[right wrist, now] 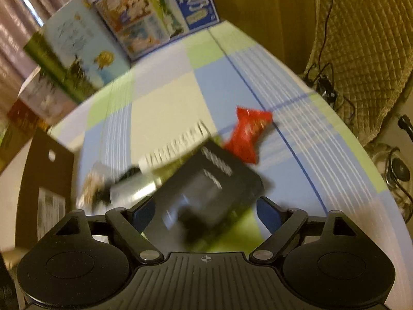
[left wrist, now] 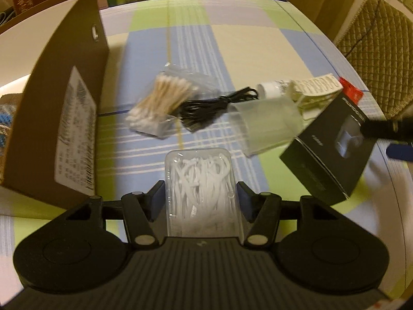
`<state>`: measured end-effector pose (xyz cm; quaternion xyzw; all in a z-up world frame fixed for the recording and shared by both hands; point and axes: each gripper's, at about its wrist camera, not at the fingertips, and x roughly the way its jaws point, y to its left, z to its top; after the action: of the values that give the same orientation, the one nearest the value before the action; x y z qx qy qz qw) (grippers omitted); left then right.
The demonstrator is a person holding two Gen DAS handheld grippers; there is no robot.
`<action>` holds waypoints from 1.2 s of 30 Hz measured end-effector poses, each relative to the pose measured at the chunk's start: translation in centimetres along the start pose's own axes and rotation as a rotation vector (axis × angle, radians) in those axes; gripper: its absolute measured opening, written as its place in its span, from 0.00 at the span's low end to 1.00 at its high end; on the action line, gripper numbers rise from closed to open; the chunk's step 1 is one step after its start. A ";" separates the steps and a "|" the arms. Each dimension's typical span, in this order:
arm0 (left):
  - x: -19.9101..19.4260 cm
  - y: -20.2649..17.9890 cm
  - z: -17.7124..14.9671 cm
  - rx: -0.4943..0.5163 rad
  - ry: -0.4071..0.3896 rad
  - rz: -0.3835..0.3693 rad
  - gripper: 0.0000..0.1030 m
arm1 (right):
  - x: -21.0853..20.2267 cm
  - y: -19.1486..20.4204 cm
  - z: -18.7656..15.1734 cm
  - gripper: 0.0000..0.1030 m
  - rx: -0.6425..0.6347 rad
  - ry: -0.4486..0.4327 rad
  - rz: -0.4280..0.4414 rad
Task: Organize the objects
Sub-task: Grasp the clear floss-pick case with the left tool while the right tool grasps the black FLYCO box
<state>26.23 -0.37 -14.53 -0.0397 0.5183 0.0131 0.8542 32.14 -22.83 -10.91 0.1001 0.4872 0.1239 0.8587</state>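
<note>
A clear plastic box of white floss picks (left wrist: 198, 180) lies on the checked tablecloth (left wrist: 232, 51), straight in front of the left wrist camera. My left gripper (left wrist: 200, 199) straddles its near end, and both blue pads sit against its sides. A black carton (left wrist: 327, 155) lies tilted at the right. In the blurred right wrist view this black carton (right wrist: 206, 188) sits between the wide-spread fingers of my right gripper (right wrist: 206, 211), with a thin gap showing at the right pad. One of the right gripper's fingers (left wrist: 379, 126) shows over the carton's far corner.
Beyond the floss box lie a box of cotton swabs (left wrist: 160, 100), a coiled black cable (left wrist: 206, 106), a frosted cup (left wrist: 265, 126) on its side, a white bottle (left wrist: 271, 87) and a red packet (right wrist: 247, 134). An open cardboard box (left wrist: 56, 103) stands left, printed cartons (right wrist: 144, 18) at the back, and a quilted chair (left wrist: 382, 51) right.
</note>
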 end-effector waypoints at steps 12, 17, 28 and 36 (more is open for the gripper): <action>0.7 1.4 1.3 -0.012 0.008 -0.008 0.53 | 3.9 4.7 -0.2 0.82 -0.336 -0.023 -0.172; 0.7 1.5 1.3 -0.009 0.010 -0.016 0.53 | 2.8 3.8 -0.4 0.82 -0.380 0.045 -0.170; 0.9 1.5 1.5 0.007 0.022 -0.017 0.53 | 4.5 4.8 1.5 0.82 -0.331 -0.015 -0.218; 0.8 2.1 1.3 0.004 0.022 -0.020 0.53 | 3.7 4.2 -1.5 0.82 -0.479 0.035 -0.223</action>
<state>27.58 1.77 -14.75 -0.0430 0.5274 0.0031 0.8485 32.15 -17.64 -13.43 -0.1625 0.4669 0.1421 0.8575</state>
